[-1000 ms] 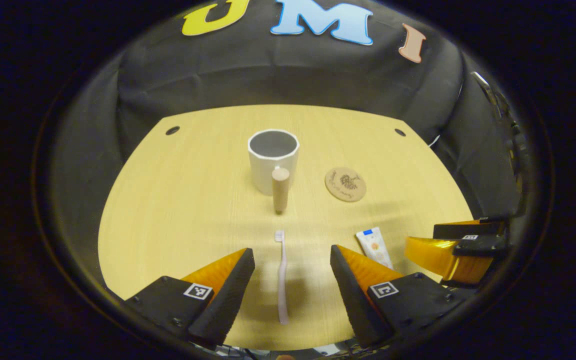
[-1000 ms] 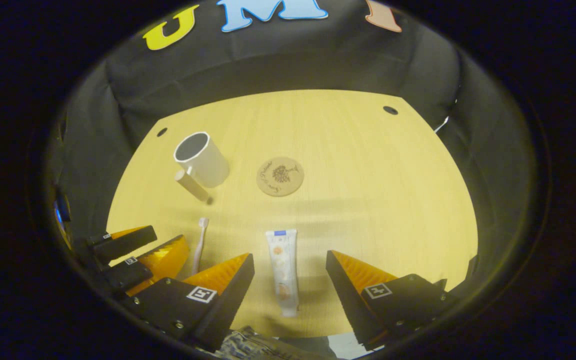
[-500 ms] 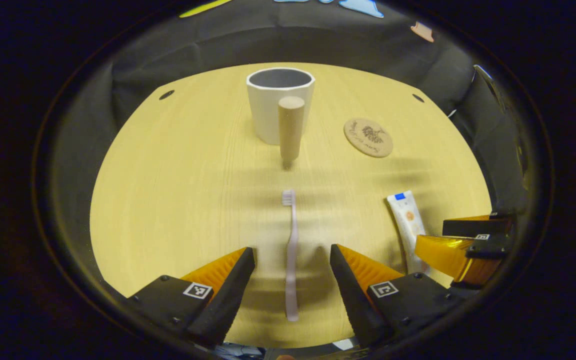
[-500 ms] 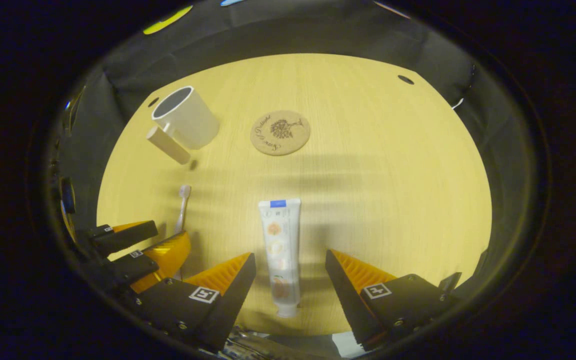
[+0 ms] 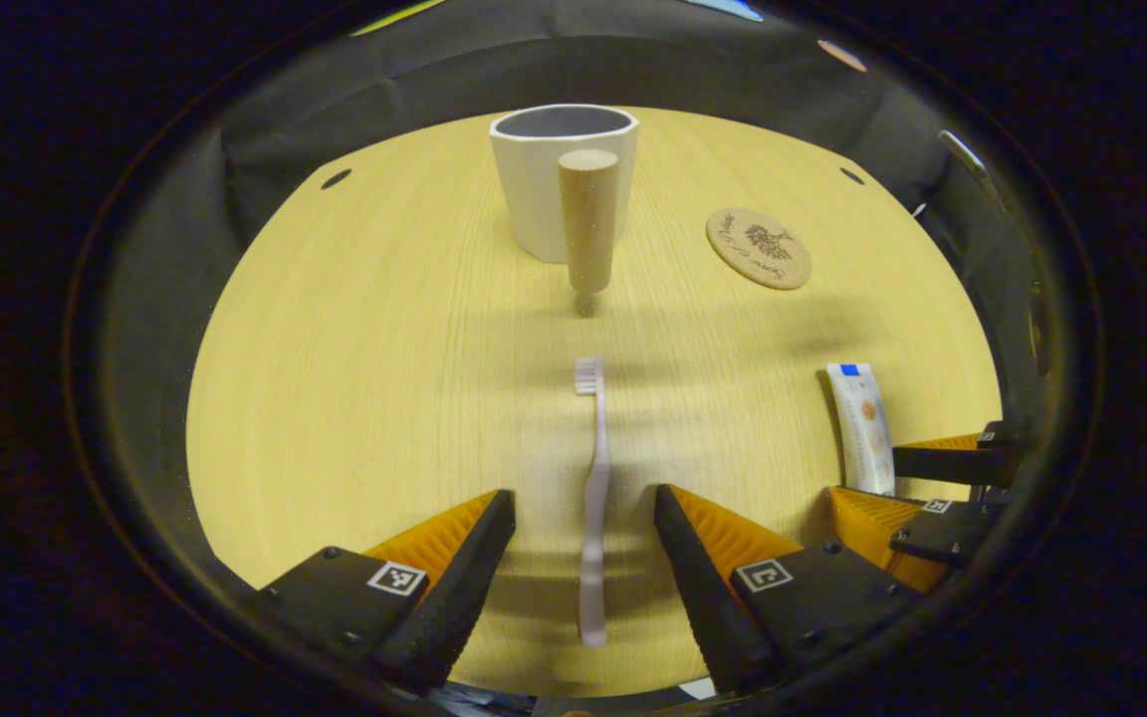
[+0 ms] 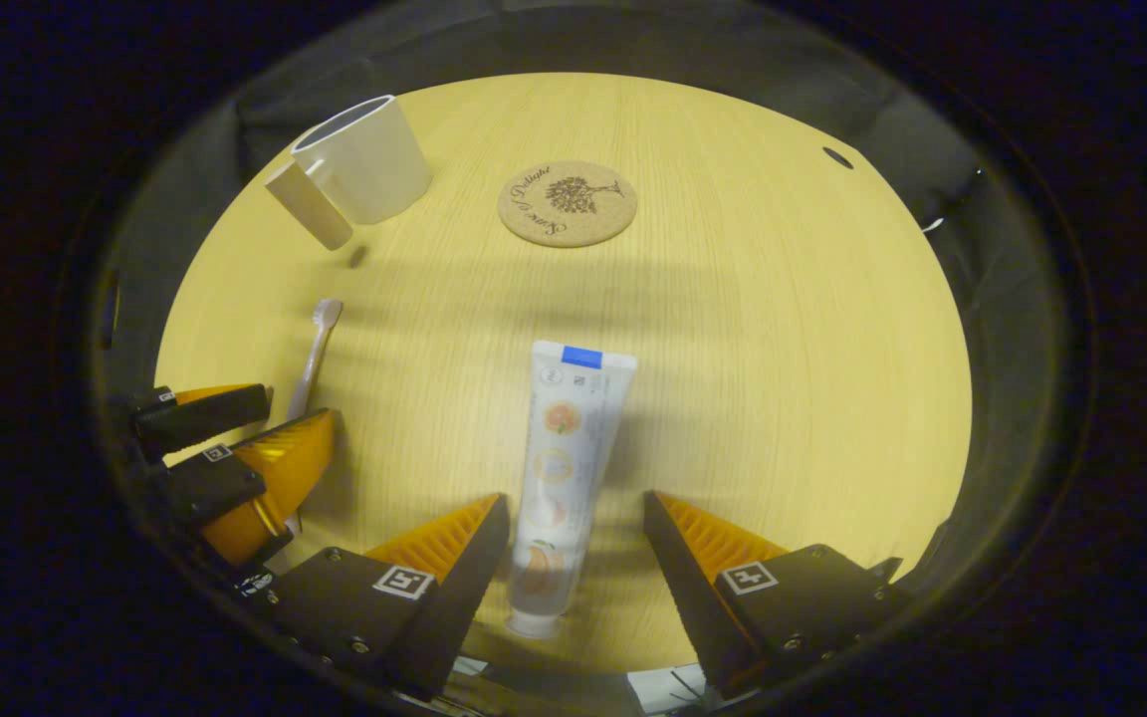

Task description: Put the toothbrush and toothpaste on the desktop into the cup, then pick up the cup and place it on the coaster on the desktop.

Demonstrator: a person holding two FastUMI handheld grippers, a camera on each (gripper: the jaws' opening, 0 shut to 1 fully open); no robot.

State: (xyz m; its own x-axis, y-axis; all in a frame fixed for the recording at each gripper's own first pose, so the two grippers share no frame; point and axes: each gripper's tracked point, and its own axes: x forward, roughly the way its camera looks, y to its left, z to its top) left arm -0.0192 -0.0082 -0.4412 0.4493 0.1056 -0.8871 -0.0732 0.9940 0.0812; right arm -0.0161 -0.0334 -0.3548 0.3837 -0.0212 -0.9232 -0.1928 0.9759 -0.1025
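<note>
A pale pink toothbrush [image 5: 593,498] lies flat on the wooden desktop [image 5: 364,368], its handle between the fingers of my open left gripper [image 5: 581,508], head pointing away. The white toothpaste tube [image 6: 562,478] lies between the fingers of my open right gripper [image 6: 573,518], cap end nearest me. Neither gripper presses on its object. A white cup [image 5: 556,174] with a wooden peg handle [image 5: 588,219] stands upright at the far side. The round cork coaster [image 5: 759,248] lies to its right. The right gripper view also has the toothbrush [image 6: 313,354], cup [image 6: 364,159] and coaster [image 6: 568,203].
Black cloth walls close in the desktop on all sides. Small dark holes [image 5: 336,178] mark its far corners. The other gripper [image 6: 225,453] sits close on the left in the right gripper view, and close on the right [image 5: 932,488] in the left gripper view.
Both grippers have come down and forward toward the desktop, so the toothbrush and the toothpaste now lie deeper between their open fingers. Nothing on the desktop has moved.
</note>
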